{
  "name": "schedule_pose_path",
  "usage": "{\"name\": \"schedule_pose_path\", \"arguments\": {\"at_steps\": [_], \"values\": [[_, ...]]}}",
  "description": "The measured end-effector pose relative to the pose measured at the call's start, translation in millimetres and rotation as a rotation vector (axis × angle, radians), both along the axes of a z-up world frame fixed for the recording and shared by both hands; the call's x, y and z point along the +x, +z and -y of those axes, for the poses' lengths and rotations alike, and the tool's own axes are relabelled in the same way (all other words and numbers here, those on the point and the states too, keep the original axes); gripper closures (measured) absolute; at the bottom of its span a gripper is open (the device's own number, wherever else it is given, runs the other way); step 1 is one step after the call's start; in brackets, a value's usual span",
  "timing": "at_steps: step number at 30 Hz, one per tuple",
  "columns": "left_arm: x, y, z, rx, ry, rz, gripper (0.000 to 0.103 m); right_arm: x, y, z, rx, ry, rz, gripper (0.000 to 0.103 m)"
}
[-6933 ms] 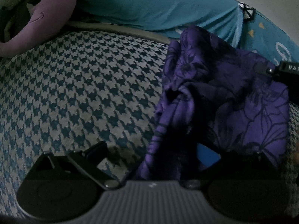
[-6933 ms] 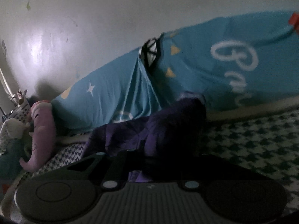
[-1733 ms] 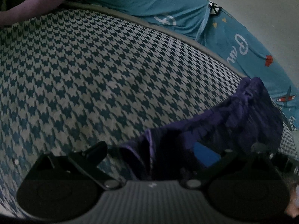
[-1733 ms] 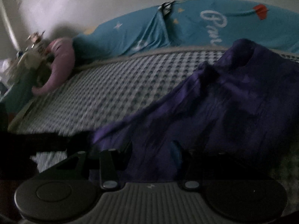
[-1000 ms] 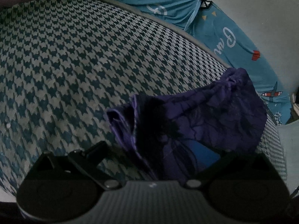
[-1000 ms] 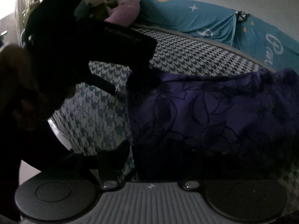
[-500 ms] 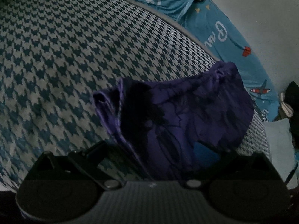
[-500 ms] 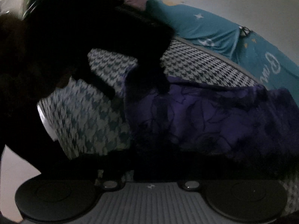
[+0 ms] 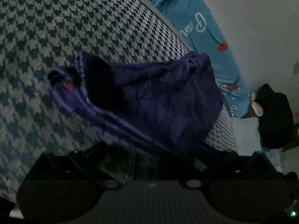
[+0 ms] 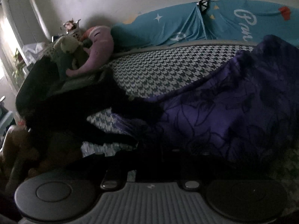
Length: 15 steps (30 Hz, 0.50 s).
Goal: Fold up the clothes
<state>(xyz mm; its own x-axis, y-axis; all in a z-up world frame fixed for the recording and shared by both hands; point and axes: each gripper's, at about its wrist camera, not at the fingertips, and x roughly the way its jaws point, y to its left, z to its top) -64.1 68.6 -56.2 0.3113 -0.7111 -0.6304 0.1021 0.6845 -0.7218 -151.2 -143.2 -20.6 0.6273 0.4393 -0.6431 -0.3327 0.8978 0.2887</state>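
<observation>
A purple garment [image 9: 160, 97] with a dark floral line print lies spread and rumpled on a bed covered in a blue-and-white houndstooth sheet [image 9: 74, 28]. In the left wrist view the cloth reaches from a bunched far corner near the bed's edge down toward the left gripper [image 9: 155, 149], whose near hem disappears between the two dark fingers; the picture is too dim there to tell whether the jaws are closed on the fabric or merely resting over it. A folded, lighter purple edge runs diagonally along the garment's left side. In the right wrist view the same garment [image 10: 233, 112] fills the right half of the picture, and its near edge runs down to the right gripper [image 10: 149, 160]; the shadow hides the fingertips, so its grip cannot be told either. The other tool's dark body [image 10: 74, 108] crosses the left of that view, its tip touching the garment's edge. A teal pillowcase [image 10: 186, 28] with white lettering lies along the wall, and a pink plush toy [image 10: 97, 48] sits at the bed's far corner.
</observation>
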Motion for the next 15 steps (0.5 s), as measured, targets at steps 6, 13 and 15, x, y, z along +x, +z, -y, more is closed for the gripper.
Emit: {"name": "schedule_pose_path", "arguments": {"at_steps": [6,13,15], "values": [[11,-4,13,0.003,0.023,0.033,0.04,-4,-13,-20,-0.174,0.082,0.036,0.086],[9,-2,24,0.104,-0.013,0.08,0.053,-15,-23,-37,-0.27,0.15,0.095,0.057],[9,0,25,0.11,-0.013,0.079,0.053,-19,-24,-40,-0.287,0.167,0.112,0.054]]}}
